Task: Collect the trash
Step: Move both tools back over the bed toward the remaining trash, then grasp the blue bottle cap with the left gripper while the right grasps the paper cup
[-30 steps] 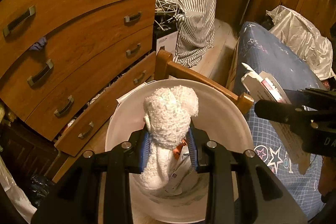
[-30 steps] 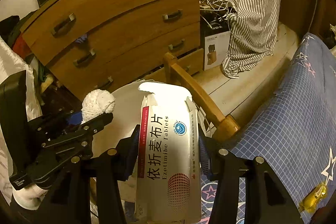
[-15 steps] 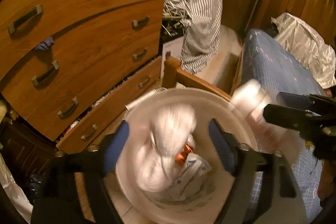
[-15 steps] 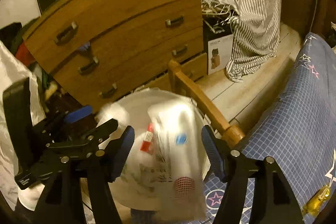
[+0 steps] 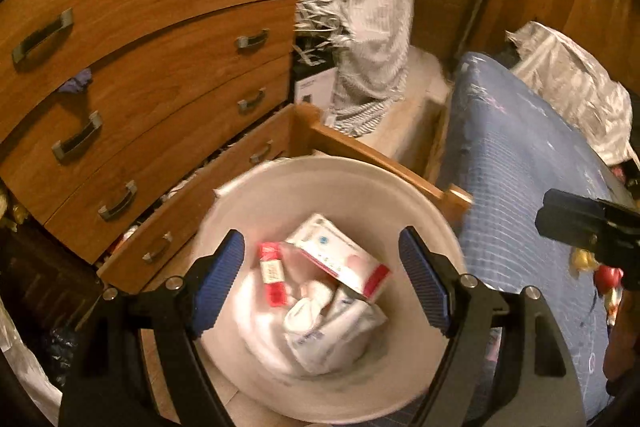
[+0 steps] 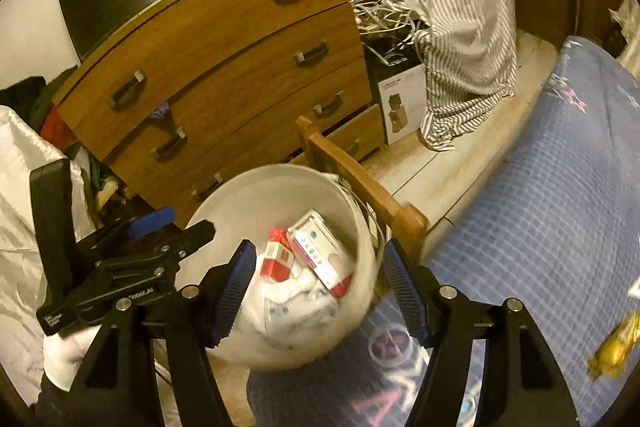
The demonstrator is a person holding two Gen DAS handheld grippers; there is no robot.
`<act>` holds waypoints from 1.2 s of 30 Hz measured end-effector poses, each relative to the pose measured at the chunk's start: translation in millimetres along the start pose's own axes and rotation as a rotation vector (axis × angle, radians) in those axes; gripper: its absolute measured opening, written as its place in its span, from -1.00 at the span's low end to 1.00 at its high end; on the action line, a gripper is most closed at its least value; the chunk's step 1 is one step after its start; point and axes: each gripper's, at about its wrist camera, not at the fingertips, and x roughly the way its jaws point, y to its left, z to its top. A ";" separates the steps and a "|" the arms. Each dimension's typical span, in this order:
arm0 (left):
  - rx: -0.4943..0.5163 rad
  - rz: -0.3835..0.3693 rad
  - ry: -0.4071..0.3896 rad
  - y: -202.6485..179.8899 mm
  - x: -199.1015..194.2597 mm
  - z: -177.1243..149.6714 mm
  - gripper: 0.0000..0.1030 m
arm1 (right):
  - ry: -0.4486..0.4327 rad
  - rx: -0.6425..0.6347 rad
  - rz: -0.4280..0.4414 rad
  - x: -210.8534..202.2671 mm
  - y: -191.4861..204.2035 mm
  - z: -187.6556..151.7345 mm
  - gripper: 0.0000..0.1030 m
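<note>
Both tongs spread, empty: left [image 5: 322,283], right [image 6: 316,291]; towel, tablet box [image 5: 340,255] dropped into bucket [image 5: 320,183].

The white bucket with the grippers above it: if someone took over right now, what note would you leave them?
Left gripper: open, empty, over the white bucket.
Right gripper: open, empty, by the bucket's rim.
In the bucket: medicine box, small red pack, white crumpled trash.
Done: those pieces are binned.
Left: a yellow wrapper lies on the blue bedcover; probably collect it next.
</note>
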 end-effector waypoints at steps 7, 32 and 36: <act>0.146 -0.148 0.043 -103.9 7.5 -47.3 0.48 | -0.102 0.067 -0.102 -86.8 -72.1 -103.8 0.31; 0.567 -0.471 0.232 -441.3 27.8 -182.6 0.48 | -0.281 0.806 -0.481 -301.3 -427.0 -426.9 0.32; 0.579 -0.479 0.244 -461.3 32.8 -185.4 0.48 | -0.224 0.821 -0.490 -276.5 -448.6 -401.1 0.33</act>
